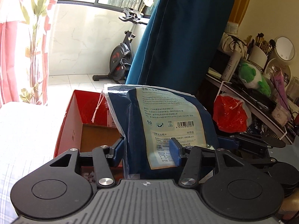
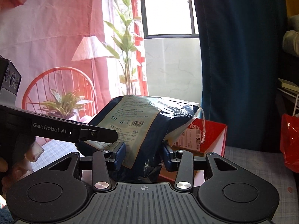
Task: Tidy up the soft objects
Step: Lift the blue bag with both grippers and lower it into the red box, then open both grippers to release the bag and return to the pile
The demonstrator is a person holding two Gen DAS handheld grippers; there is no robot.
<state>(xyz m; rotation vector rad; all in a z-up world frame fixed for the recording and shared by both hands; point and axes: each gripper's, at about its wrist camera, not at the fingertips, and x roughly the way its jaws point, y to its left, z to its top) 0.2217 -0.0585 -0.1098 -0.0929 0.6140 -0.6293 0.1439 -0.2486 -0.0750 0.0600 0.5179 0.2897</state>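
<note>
Bedsheet, pale with a faint check (image 1: 22, 145), at near left in the left wrist view. Just right of it, red cardboard box, open-topped with a brown inside (image 1: 74, 119), sitting beyond the left gripper (image 1: 147, 151). Soft navy plastic pack with a pale printed label and barcode (image 1: 164, 119) held upright above the near right part of the box, white drawstring dangling from its top left corner. Left fingers (image 1: 174, 154) clenched on the lower part of the pack, blue pads pressed into both sides. Further right, black exercise bike (image 1: 121, 56) far back on white tiles, dark blue curtain (image 1: 177, 37) behind the pack, then crumpled red plastic bag (image 1: 229, 113) hanging off a cluttered desk (image 1: 261, 112) with a green and white plush toy (image 1: 256, 78) on top.

From the right wrist view, left gripper arm entering at left, touching the pack (image 2: 142, 123). Right gripper (image 2: 143, 155) likewise clamped on the pack's lower end, fingers (image 2: 119, 153) squeezing it from either side. Red box (image 2: 209, 136) behind and right of the pack.
</note>
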